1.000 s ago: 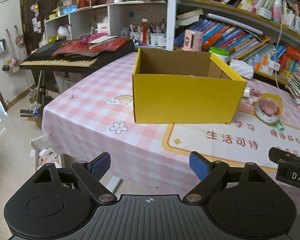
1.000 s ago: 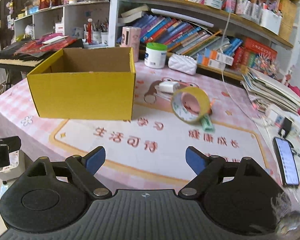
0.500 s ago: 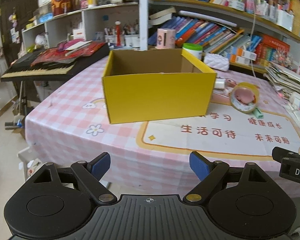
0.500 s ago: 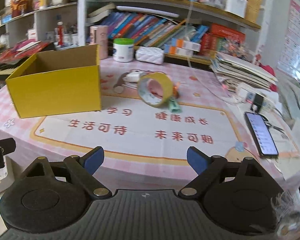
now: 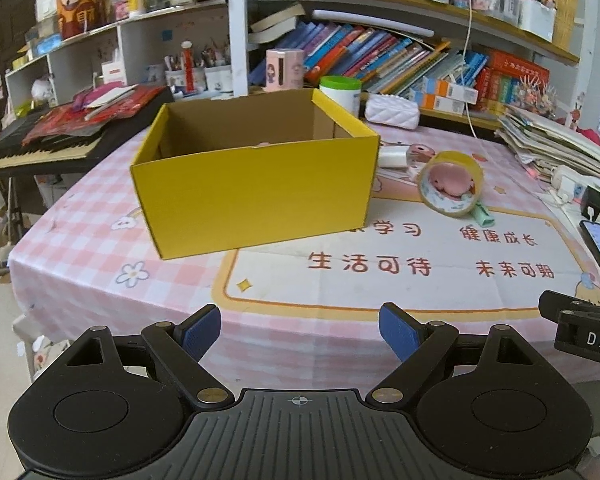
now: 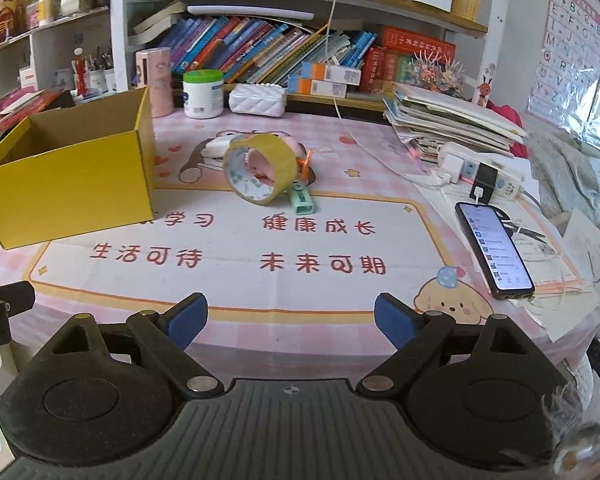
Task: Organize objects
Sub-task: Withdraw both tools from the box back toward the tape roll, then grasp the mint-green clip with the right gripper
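Left hand-held gripper (image 5: 300,330) released: blue-padded fingers spread wide, nothing between them, held off the near edge of the tabletop (image 5: 100,216), which carries a pink-and-white checked cloth with a cream panel of red printed characters. Right hand-held gripper (image 6: 291,318) likewise released and empty, also short of the near edge; its black body shows at the right margin of the left wrist view. Open yellow cardboard box (image 5: 256,196) stands upright on the left part of the tabletop, brown inside; a small pale item just shows over its front wall, identity cannot be told. To the right of the box, apart from it, a roll of yellowish clear packing tape (image 6: 260,172) stands on edge, tilted, with a pink object visible through its core. A mint-green small plastic piece (image 6: 301,200) lies touching the roll's near right side. A small white cylindrical item (image 5: 392,157) lies behind the roll, near the box's right rear corner. Black smartphone with lit screen (image 6: 494,250) lies on papers at the right side, cable attached. White jar with green lid (image 6: 203,94) and white quilted pouch (image 6: 257,99) sit at the far edge, below the bookshelf.
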`<move>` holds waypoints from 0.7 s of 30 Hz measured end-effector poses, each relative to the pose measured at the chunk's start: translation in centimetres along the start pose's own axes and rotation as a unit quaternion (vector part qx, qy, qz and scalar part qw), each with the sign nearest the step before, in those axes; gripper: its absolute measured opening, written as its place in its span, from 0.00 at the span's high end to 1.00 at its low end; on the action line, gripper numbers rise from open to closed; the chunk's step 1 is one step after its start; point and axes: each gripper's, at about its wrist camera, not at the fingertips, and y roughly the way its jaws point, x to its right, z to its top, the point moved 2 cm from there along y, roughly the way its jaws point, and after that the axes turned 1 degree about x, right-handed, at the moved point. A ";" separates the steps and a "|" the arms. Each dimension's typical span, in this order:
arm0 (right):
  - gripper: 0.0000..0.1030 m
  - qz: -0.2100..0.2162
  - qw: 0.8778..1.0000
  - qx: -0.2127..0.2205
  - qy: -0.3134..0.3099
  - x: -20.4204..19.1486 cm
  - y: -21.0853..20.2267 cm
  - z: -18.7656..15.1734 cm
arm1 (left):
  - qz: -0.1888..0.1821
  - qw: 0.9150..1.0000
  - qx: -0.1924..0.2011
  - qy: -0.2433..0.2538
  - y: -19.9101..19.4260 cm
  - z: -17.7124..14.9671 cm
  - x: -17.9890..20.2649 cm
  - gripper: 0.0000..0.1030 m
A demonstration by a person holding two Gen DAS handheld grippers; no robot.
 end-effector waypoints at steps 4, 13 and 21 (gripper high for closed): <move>0.12 0.003 1.000 -0.003 -0.002 0.7 0.9 0.6 | 0.003 1.000 -0.001 -0.004 0.6 0.6 0.6 0.14; 0.12 0.019 1.000 -0.008 -0.015 2.5 3.9 2.7 | 0.007 1.000 0.000 -0.009 2.6 2.5 3.2 0.15; 0.12 0.042 0.999 -0.011 -0.022 4.7 7.8 5.6 | 0.023 1.000 0.000 -0.017 4.9 4.5 5.8 0.15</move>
